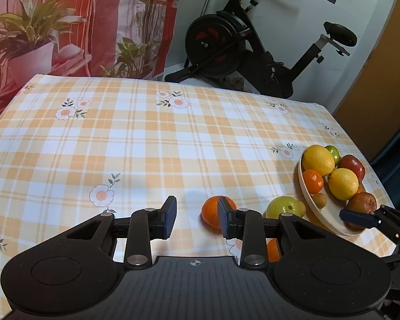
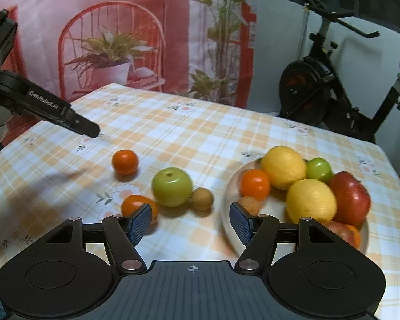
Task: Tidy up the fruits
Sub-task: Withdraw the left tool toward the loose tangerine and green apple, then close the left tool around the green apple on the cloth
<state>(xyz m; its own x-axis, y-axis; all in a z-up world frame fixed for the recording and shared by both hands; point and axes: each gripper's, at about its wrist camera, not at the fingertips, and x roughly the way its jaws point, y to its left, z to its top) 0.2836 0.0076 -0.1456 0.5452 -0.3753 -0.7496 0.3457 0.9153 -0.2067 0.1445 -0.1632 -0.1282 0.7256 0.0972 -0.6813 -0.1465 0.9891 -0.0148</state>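
Orange-and-white checked cloth with printed daisies covers the counter [image 1: 146, 133]. It lies open from the loose fruit out to the far edge and the left edge, which leaves wide room for moving. Past the far right corner stands a black exercise bike [image 1: 253, 45], and behind the far edge hangs a backdrop [image 2: 106, 26] printed with a red chair and potted plants.

My left hand-held gripper [image 1: 196, 210] hangs over the near part of the counter, its blue pads apart and nothing between them. White lettering on its side reads "GenRobot.AI" [image 2: 46, 102]. My right hand-held gripper [image 2: 190, 217] also stands with its pads apart and empty, just beside the near rim of the cream plate [image 2: 232, 229].

The plate sits by the right edge, toward the near side. On it are two lemons [image 2: 284, 166], a red apple [image 2: 350, 197], a small green fruit [image 2: 318, 169], a mandarin [image 2: 254, 184] and a small brown fruit [image 2: 249, 204]. More reddish and orange fruit at its near side is partly hidden.

Four pieces of fruit lie loose on the cloth, left of the plate:
- A glossy green apple [image 2: 172, 186], stem dimple up.
- A small tan round fruit [image 2: 202, 198], touching the apple.
- An orange fruit [image 2: 136, 204], just behind my right gripper's left pad.
- A second mandarin [image 2: 125, 162], farther in and apart from the others.
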